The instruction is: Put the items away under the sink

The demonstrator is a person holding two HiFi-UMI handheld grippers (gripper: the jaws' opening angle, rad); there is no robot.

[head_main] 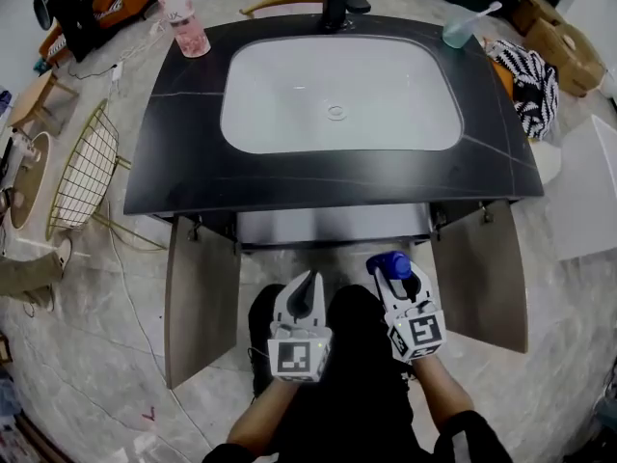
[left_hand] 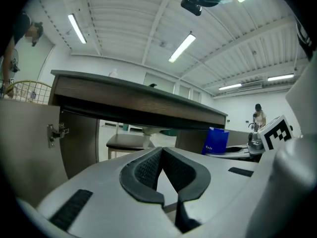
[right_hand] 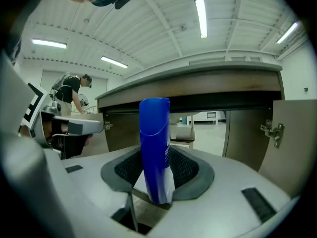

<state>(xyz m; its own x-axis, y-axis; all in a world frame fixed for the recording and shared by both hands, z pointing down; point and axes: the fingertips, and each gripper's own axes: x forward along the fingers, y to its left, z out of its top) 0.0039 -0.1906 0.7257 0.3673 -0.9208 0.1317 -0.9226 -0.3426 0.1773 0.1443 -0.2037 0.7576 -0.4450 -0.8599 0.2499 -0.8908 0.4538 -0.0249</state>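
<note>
Right gripper (head_main: 403, 280) clamps a blue bottle (right_hand: 154, 143); left gripper (head_main: 309, 278) closed, seemingly empty (cabinet doors (head_main: 201, 297) open)

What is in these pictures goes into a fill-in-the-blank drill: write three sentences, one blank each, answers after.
1. The right hand-held gripper is shut on a ____ bottle.
2. The left hand-held gripper has its jaws together and holds ____.
3. Both cabinet doors under the sink stand ____.

Missing words: blue; nothing; open.
</note>
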